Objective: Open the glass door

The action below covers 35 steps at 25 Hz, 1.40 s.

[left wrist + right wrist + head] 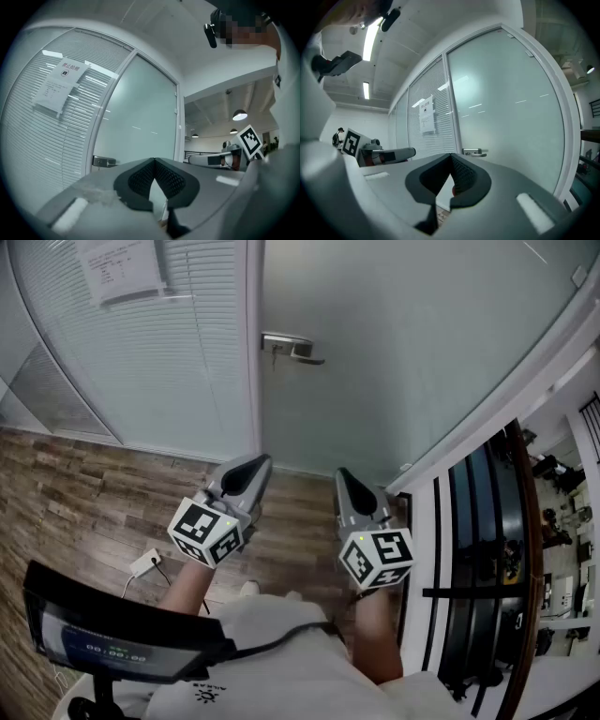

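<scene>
A frosted glass door (403, 343) fills the wall ahead, with a metal lever handle (292, 347) near its left edge. The same handle (104, 162) shows low in the left gripper view, and the handle (474, 152) sits just above the jaws in the right gripper view. My left gripper (253, 465) points level at the door's foot, shut, with nothing in it. My right gripper (347, 479) hangs beside it, also shut and empty. Both are well short of the handle.
A glass panel with blinds (141, 343) and a taped paper notice (122, 268) stands left of the door. A white frame (506, 399) and dark railing (520, 549) run along the right. Wood flooring (75, 493) lies below, with a white socket block (145, 563).
</scene>
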{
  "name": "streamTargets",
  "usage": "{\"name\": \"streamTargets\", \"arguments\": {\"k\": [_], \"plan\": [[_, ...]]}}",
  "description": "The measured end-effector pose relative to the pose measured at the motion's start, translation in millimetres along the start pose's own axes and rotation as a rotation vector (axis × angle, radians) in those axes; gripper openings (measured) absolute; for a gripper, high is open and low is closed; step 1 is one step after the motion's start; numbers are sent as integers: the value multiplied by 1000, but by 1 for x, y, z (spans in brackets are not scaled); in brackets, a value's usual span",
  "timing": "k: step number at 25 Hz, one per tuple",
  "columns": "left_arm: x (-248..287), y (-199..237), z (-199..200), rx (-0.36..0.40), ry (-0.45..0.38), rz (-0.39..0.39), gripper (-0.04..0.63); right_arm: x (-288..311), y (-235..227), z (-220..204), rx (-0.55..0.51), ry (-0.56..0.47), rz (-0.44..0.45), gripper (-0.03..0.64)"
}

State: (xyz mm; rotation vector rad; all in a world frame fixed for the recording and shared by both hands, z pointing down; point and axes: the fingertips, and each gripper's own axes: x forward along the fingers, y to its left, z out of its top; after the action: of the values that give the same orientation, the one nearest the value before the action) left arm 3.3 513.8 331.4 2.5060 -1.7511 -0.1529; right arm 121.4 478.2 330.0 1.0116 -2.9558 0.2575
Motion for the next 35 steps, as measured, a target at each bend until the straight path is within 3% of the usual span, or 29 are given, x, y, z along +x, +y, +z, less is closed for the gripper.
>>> {"name": "streamTargets", "arguments": {"k": [15,23,35], "plan": [[1,-3,-6,-8,5,18,3,-6,-9,-5,22,9,12,8],[16,-25,-12,-9,27,-4,3,-18,-25,-5,11,8,8,8],[24,-58,-15,14,27,36,3,-43,-49,0,39,-12,41,8]]}}
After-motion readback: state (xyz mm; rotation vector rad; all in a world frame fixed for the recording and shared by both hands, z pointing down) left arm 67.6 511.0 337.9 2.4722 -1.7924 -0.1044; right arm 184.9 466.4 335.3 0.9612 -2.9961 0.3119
